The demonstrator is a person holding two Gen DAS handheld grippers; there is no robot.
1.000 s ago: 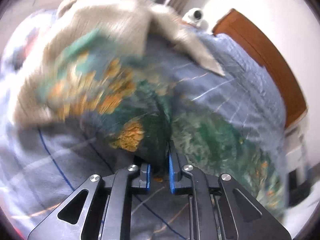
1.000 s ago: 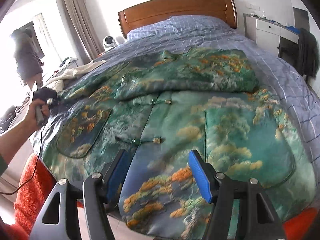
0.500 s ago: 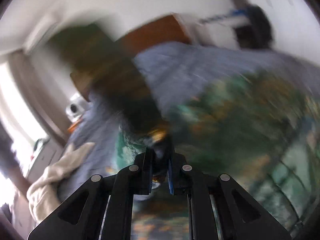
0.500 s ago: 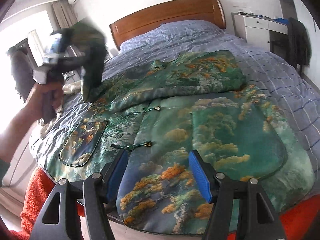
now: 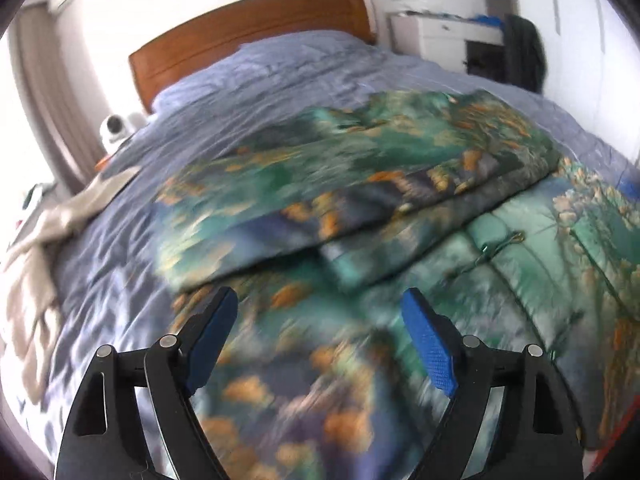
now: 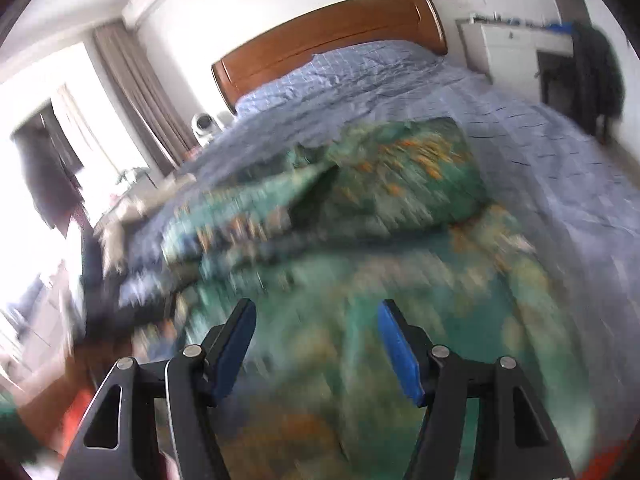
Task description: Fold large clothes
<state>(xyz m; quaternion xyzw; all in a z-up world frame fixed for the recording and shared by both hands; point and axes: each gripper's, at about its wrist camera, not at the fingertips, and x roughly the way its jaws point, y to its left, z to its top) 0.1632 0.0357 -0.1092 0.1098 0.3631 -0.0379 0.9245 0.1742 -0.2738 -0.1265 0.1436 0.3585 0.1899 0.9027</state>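
Left claw [image 5: 320, 312] wide open, empty; your right claw [image 6: 316, 320] likewise, both above jacket [image 5: 400, 184] on bed [image 5: 280, 76].

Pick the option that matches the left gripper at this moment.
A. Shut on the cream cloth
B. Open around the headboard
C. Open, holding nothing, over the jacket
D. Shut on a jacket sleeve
C: in the left wrist view the left gripper has its blue fingers spread wide with nothing between them, above the green patterned jacket lying on the bed.
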